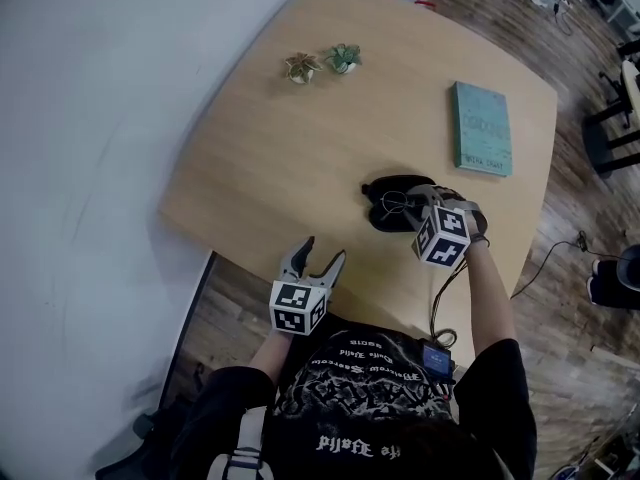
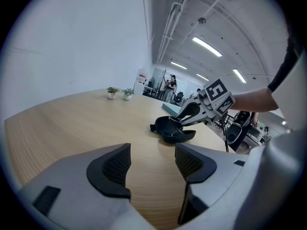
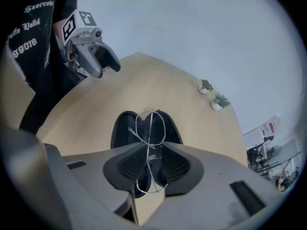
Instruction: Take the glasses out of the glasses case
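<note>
An open black glasses case (image 1: 385,216) lies on the wooden table (image 1: 280,158) near its front right. My right gripper (image 1: 425,203) hangs just above it, pointing steeply down, shut on thin wire-frame glasses (image 3: 150,150). The pads pinch the frame at the bridge, with one lens above them and one below. Beneath the glasses the case (image 3: 122,128) gapes open. My left gripper (image 1: 318,261) is open and holds nothing, hovering at the table's front edge, to the left of the case. From the left gripper view (image 2: 152,164) the case (image 2: 172,131) and the right gripper (image 2: 189,114) lie ahead.
A teal book (image 1: 482,128) lies on the table beyond the case to the right. Two small potted plants (image 1: 302,66) (image 1: 343,58) stand at the far side. A cable hangs off the table's front edge by the person's right arm. Wooden floor surrounds the table.
</note>
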A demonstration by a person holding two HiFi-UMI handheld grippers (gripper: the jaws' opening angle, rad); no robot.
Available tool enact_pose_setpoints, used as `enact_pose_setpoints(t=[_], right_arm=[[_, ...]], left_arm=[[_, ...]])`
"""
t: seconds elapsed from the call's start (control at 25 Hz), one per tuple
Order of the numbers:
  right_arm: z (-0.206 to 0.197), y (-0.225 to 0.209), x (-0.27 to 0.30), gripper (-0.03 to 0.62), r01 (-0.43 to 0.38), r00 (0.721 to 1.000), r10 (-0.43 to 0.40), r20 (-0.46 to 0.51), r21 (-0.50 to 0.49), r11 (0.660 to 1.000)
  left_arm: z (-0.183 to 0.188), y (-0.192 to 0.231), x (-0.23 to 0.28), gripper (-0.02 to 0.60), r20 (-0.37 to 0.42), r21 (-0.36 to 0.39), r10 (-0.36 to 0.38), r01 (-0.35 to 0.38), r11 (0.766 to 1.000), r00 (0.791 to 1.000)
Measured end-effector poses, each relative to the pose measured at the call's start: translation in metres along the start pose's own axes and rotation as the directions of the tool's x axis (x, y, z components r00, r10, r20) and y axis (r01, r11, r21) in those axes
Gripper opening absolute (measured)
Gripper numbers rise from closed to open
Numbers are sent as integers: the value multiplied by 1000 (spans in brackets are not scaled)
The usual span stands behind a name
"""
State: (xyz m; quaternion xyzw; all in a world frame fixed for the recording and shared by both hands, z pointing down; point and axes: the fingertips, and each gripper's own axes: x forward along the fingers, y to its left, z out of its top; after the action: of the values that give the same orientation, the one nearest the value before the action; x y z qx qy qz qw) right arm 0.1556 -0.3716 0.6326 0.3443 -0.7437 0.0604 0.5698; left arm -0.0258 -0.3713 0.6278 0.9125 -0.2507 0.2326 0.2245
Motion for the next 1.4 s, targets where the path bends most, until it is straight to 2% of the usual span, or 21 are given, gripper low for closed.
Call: enact_pose_setpoints(t=[0.2, 0.56, 0.88, 1.2, 1.4], right_arm=[[0, 3, -13, 103, 34, 999, -34, 11, 3, 999], [1, 3, -41, 103, 103, 992, -107, 61, 63, 993], [11, -1, -70, 103, 197, 968, -217, 128, 156, 968], [17, -4, -105, 101, 280, 926, -332, 179, 267, 922], [21, -1, -134, 101, 332, 861, -456, 225, 430, 840]], left_arm=[[2, -6, -2, 296, 13, 7, -5, 5, 1000, 1000], [3, -22, -5, 296, 28, 13, -13, 12, 1000, 1000], [8, -27, -10, 296, 52, 25, -17, 16, 1000, 999], [16, -37, -16, 296, 77, 60, -37, 32, 998, 996], [23, -42, -23, 296, 104, 65, -55, 48, 997, 993]])
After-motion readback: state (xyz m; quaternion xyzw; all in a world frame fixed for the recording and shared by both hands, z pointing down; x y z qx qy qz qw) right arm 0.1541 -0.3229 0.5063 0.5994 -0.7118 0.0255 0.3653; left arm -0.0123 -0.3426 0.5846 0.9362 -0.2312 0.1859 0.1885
